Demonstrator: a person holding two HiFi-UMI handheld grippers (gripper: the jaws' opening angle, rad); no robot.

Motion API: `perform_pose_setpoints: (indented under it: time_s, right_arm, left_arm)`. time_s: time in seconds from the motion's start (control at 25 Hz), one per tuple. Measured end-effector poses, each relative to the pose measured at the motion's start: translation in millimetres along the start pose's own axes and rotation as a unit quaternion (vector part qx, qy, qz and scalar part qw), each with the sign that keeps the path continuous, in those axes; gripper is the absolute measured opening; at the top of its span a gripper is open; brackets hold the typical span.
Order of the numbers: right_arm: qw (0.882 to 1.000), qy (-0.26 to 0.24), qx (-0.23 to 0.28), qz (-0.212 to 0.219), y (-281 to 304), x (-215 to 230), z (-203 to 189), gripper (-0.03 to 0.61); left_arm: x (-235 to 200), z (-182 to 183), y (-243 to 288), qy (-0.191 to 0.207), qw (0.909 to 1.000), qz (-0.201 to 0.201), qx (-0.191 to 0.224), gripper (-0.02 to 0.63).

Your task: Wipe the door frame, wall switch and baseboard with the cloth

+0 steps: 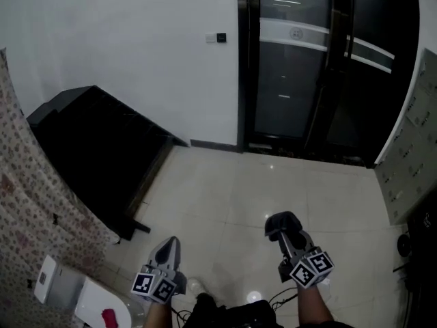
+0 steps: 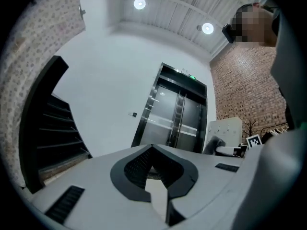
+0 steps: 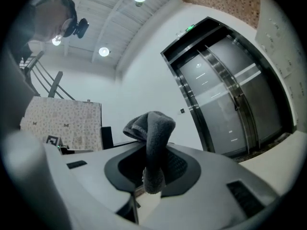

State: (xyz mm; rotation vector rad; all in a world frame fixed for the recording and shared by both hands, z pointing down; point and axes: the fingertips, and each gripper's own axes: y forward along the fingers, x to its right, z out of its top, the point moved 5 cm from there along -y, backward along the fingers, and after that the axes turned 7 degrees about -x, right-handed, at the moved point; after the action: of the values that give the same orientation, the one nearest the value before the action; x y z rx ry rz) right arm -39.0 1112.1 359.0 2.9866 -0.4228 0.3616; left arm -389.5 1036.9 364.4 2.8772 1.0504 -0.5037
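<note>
Two grippers low in the head view, over pale glossy floor tiles [image 1: 225, 197] and well apart from the wall ahead. Right gripper [image 1: 283, 227] clamped on a dark grey cloth [image 1: 284, 220]: in the right gripper view, a thick folded wad pinched between the jaws, rising upright out of them and flopping over to the left at its top. Left gripper [image 1: 168, 244] with jaws closed together, tips meeting, nothing between them in the left gripper view. Both pointed forward, toward a white wall [image 1: 136, 39] and a tall black door frame [image 1: 244, 67] around dark, shiny double doors [image 1: 287, 80] crossed by a pale band. Wall switch [image 1: 216, 37], small, a white part beside a black part, high on the wall just left of the frame. Dark baseboard [image 1: 213, 144] along the foot of the wall, running from the frame's bottom corner leftward to a black stepped structure [image 1: 95, 142] set against the wall. Cloth well apart from all three. Far left, a floral-patterned sheet [image 1: 20, 203]; below it, a white box [image 1: 48, 279] and a small red object [image 1: 109, 316], too small to identify. At the right edge, a pale patterned panel [image 1: 410, 149] beside the doors. Bottom centre, forearms and dark clothing of the person [image 1: 232, 316].
</note>
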Motion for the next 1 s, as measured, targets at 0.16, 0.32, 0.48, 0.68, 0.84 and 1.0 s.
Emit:
perform_pose_setpoints:
  time_s: [0.16, 0.32, 0.48, 0.68, 0.84, 1.0]
  right_arm:
    - [1.000, -0.010, -0.011, -0.012, 78.4, 23.7, 7.0, 0.074]
    - [1.000, 0.004, -0.012, 0.010, 156.6, 33.9, 20.2, 0.074]
    - [1.000, 0.023, 0.014, -0.003, 222.2, 37.2, 38.3, 0.074]
    - [1.000, 0.021, 0.002, -0.005, 299.9, 52.3, 42.2, 0.074]
    - [1.000, 0.027, 0.005, -0.003, 360.5, 92.3, 45.7, 0.075]
    - [0.999, 0.038, 0.017, 0.029, 427.7, 152.2, 56.7, 0.075]
  left_arm:
    - [-64.9, -9.4, 82.8, -0.012, 0.9997, -0.016, -0.012, -0.008]
    - [-124.4, 3.8, 163.0, -0.025, 0.9987, -0.042, -0.013, -0.008]
    - [-175.3, 34.7, 226.5, -0.009, 0.9976, -0.069, -0.010, -0.008]
    - [-220.0, 60.1, 295.1, -0.004, 0.9992, -0.040, 0.002, -0.008]
    - [-247.9, 62.0, 355.4, 0.006, 0.9990, -0.043, 0.012, -0.008]
    - [-274.3, 58.3, 433.2, 0.033, 0.9994, -0.010, 0.006, -0.008]
